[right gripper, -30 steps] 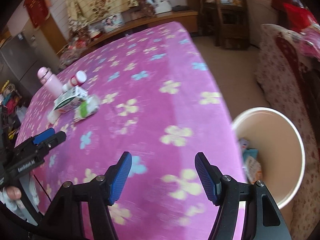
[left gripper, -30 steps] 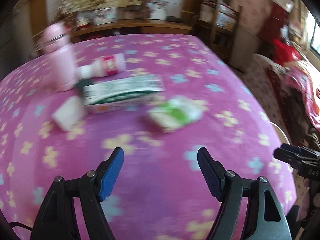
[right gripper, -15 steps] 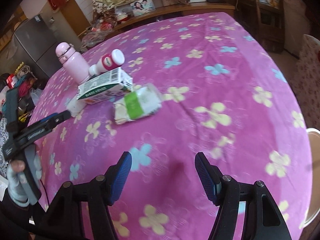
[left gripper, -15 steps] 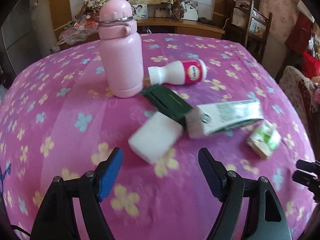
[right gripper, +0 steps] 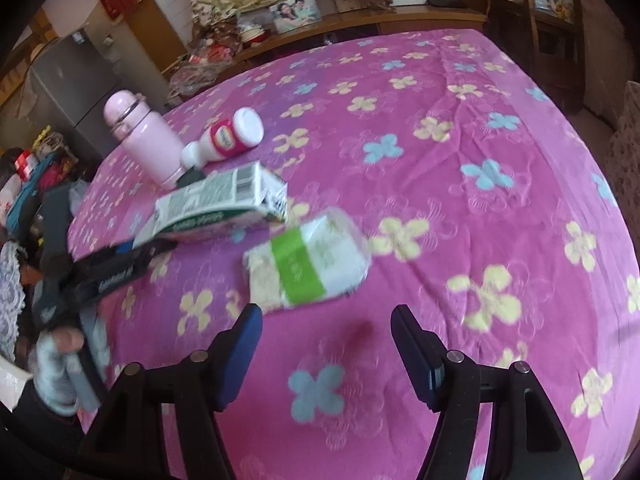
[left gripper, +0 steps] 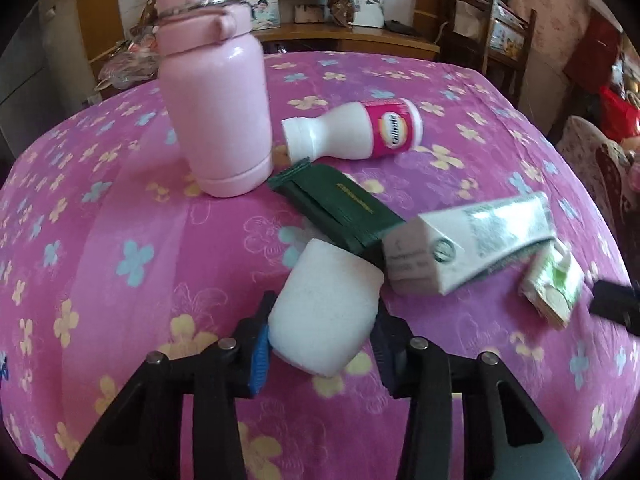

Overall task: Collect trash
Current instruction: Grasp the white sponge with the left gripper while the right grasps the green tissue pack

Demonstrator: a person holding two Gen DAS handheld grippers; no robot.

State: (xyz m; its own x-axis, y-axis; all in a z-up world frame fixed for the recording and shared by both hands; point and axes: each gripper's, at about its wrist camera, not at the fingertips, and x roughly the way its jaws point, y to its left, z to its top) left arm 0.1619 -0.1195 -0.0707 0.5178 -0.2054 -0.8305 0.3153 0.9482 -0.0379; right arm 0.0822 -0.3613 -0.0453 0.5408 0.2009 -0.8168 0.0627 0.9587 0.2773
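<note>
A white plastic cup (left gripper: 324, 312) lies on its side between the jaws of my left gripper (left gripper: 322, 320). The jaws are closing and both blue pads touch the cup's sides. Behind it lie a dark green packet (left gripper: 340, 208), a green-and-white carton (left gripper: 468, 240), a small yogurt bottle (left gripper: 360, 132) and a tissue pack with a green band (left gripper: 552, 284). My right gripper (right gripper: 326, 320) is open just in front of the tissue pack (right gripper: 308, 264), with nothing between its fingers. The carton (right gripper: 224, 204) sits left of that pack.
A pink flask (left gripper: 216, 100) stands upright behind the cup, also seen as the pink flask (right gripper: 144, 140) at the left. The pink flowered tablecloth (right gripper: 480, 160) covers the table. A gloved hand (right gripper: 60, 356) holds the left gripper. Shelves and a chair stand beyond the table.
My left gripper came up to the white cup and its jaws narrowed onto it. My right gripper swung left from the bin side toward the tissue pack, still open.
</note>
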